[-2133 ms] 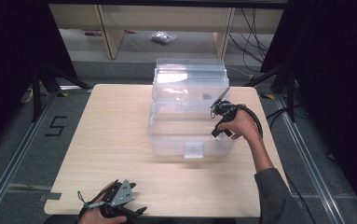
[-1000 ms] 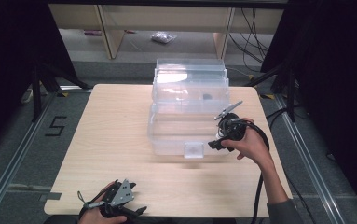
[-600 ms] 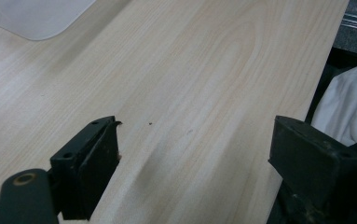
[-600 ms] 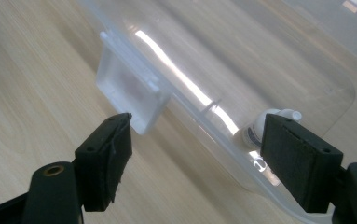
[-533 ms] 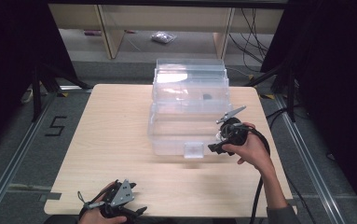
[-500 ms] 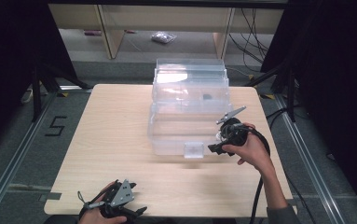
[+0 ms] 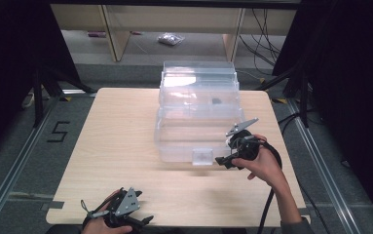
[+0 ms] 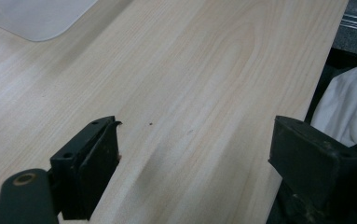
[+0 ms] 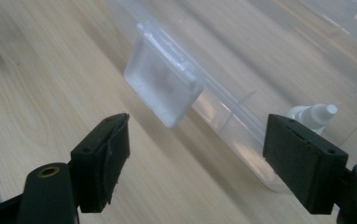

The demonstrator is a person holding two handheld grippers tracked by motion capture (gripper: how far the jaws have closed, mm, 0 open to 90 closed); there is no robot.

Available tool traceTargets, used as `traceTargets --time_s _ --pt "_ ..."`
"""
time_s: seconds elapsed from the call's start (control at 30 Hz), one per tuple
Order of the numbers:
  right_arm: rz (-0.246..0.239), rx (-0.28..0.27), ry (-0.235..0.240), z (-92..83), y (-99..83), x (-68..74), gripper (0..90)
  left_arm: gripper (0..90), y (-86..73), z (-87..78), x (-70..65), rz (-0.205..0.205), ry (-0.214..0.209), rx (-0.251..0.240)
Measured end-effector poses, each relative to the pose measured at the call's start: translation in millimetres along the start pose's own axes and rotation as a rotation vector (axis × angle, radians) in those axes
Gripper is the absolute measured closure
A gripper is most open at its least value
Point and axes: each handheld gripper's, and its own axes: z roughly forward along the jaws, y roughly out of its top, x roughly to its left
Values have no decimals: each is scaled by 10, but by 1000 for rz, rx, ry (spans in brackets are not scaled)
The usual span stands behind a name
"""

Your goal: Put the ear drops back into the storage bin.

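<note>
A clear plastic box (image 7: pixel 197 127) stands in the middle of the table with its lid tipped open at the back. Its front latch tab (image 7: pixel 203 156) hangs down over the front wall. My right gripper (image 7: pixel 224 161) is at the box's front right corner, just right of the tab. In the right gripper view its jaws (image 9: pixel 197 161) stand wide apart, having just been opening, with nothing between them; the latch tab (image 9: pixel 163 88) lies a little ahead. A small white bottle (image 9: pixel 312 114) lies inside the box. My left gripper (image 7: pixel 140 220) rests open at the table's front edge (image 8: pixel 192 156).
The wooden table (image 7: pixel 116 136) has bare room left of the box. A small dark item (image 7: pixel 216 101) sits in the box's rear part. White cloth (image 8: pixel 348 105) shows past the table edge in the left gripper view. Shelving (image 7: pixel 116 29) stands behind the table.
My right gripper has come down from the box's right rim to its front right corner near the latch tab. The left gripper has stayed put.
</note>
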Motion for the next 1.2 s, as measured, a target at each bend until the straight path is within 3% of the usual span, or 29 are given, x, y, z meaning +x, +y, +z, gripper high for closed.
traceTargets --time_s 0.1,0.27,0.33,0.37,0.43,0.47,0.5,0.53,0.6,0.73,0.77,0.83,0.93,0.97,1.0,1.07,1.13,1.2 --pt "-26 -6 -3 20 -28 2 232 152 4 -3 10 14 -2 -3" --pt "-15 4 3 57 -77 65 229 152 -1 1 0 0 0 3" --pt "31 18 -9 63 -88 100 227 152 0 1 2 4 -2 1" --pt "-50 -5 4 74 -96 62 227 152 -2 4 -1 -2 -5 2" --pt "-34 -13 6 75 -117 83 222 152 1 0 2 13 0 4" --pt "-16 9 1 62 -125 99 220 152 3 -4 5 21 0 0" --pt "-41 -11 1 77 -137 93 219 152 5 -6 7 21 0 1" --pt "-12 9 -5 60 -148 120 218 152 0 -2 1 3 0 -2" --pt "-65 -5 -16 86 -162 115 218 152 2 -2 12 18 0 3" --pt "-63 -13 -15 131 -210 160 218 152 -2 0 0 2 -1 -1" --pt "-35 -1 -18 147 -221 193 218 152 -1 -4 1 4 3 3" --pt "-69 -9 -18 181 -241 201 219 152 2 -8 9 20 4 1" --pt "-74 11 -2 201 -277 245 215 152 -2 0 0 3 0 1" --pt "-55 17 -9 210 -298 277 218 152 -1 -3 -4 2 0 0" --pt "-80 21 -4 217 -306 271 216 152 -2 -1 -4 2 -1 0" --pt "-52 29 7 216 -338 301 215 152 -2 -3 -4 1 -1 -1" --pt "-87 2 -4 235 -368 288 215 152 -2 -1 -4 2 1 -2" --pt "-86 1 10 248 -398 298 215 152 2 -2 5 17 2 1"
